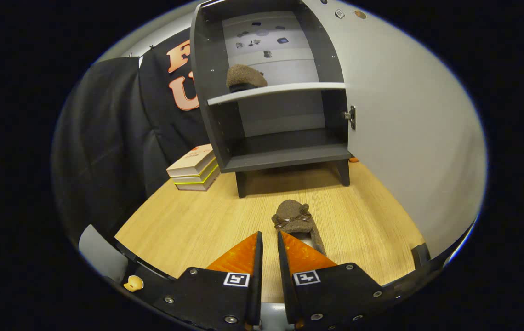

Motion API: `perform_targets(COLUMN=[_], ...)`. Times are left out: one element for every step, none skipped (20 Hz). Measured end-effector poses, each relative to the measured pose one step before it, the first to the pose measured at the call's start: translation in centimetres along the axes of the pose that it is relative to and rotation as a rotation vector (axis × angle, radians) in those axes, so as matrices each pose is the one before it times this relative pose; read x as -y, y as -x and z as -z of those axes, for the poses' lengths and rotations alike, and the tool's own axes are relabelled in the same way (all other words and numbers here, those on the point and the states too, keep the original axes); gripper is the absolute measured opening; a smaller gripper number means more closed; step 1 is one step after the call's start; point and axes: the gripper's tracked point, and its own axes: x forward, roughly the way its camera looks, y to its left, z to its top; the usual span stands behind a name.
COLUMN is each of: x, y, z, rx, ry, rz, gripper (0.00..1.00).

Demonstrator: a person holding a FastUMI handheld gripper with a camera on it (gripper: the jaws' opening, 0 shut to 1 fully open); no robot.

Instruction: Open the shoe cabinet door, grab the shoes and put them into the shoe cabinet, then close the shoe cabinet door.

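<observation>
Right up close, the gripper (pixel 269 239) has its two orange fingers (pixel 239 257) nearly together, just a thin gap between the tips and nothing pinched in it. Just ahead of the tips, a touch toward the right finger, sits a fuzzy brown shoe (pixel 295 219) on the wooden table (pixel 188 225), toe pointing at the cabinet, and the right finger covers part of its heel end, so can't really say if they're touching. Beyond it the dark grey shoe cabinet (pixel 271 92) stands at the table's far edge with its door (pixel 404 128) swung wide open to the right, pale inner face showing, hinge (pixel 350 116) at the cabinet's right wall. Second brown shoe (pixel 245 77) is already up on the middle shelf (pixel 276 91), toward its left end; bottom compartment has nothing in it. Left of the cabinet, by the table's far left corner, there's a small stack of books (pixel 195 168) just beside the cabinet's side.
</observation>
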Motion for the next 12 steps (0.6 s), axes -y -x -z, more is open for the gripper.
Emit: perform_targets(x=[0.137, -0.009, 0.346, 0.359, 0.325, 0.079, 0.016, 0.197, 0.08, -0.136, -0.044, -0.111], y=[-1.126, -1.346, -1.07, -1.238, -0.938, -1.04, -0.811, -0.816, -0.612, -0.427, -0.503, -0.673], z=[0.614, 0.576, 0.509, 0.738, 0.609, 0.516, 0.715, 0.558, 0.085, 0.035, 0.08, 0.355], rx=[-0.01789, -0.01676, -0.01726, -0.02743, -0.02081, -0.02365, -0.02744, -0.02303, -0.00336, -0.0055, -0.00743, -0.02111], ry=[-0.00116, -0.00149, 0.00096, 0.00018, -0.00989, -0.00986, -0.01332, -0.00803, -0.00432, 0.00075, 0.00302, 0.00664], rz=[0.00395, 0.00403, 0.00999, 0.00835, 0.00709, 0.00729, 0.00161, 0.00542, 0.00181, 0.0017, 0.0027, 0.00315], gripper=[0.21, 0.21, 0.21, 0.21, 0.21, 0.21, 0.21, 0.21, 0.21, 0.21, 0.21, 0.21])
